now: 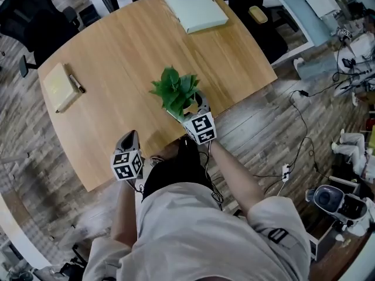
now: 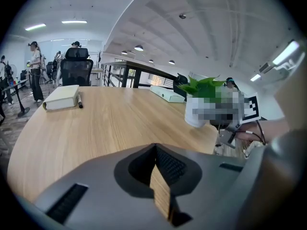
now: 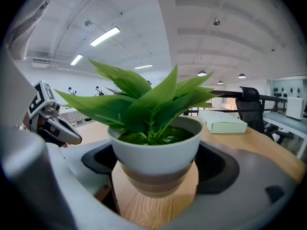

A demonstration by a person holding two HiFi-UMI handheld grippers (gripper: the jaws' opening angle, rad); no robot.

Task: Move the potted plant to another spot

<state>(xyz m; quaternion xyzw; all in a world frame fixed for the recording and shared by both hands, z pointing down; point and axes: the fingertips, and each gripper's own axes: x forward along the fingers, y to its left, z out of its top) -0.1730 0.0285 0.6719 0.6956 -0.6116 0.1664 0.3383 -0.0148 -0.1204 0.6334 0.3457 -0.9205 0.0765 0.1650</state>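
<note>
The potted plant (image 1: 176, 91), with green leaves in a white pot with a tan band, stands close to the near edge of the wooden table (image 1: 117, 57). My right gripper (image 1: 194, 112) is shut on the potted plant (image 3: 153, 152), a dark pad against each side of the pot. In the right gripper view I cannot tell whether the pot's base touches the wood. My left gripper (image 1: 130, 137) hovers at the table's near edge, left of the plant, jaws shut with nothing between them. The left gripper view shows the plant (image 2: 205, 89) to the right.
A cream notebook (image 1: 60, 88) with a pen (image 1: 77, 84) lies at the table's left. A pale green box (image 1: 194, 7) lies at the far side. A black office chair (image 1: 29, 13) stands beyond the left corner. Cables (image 1: 304, 122) trail on the floor to the right.
</note>
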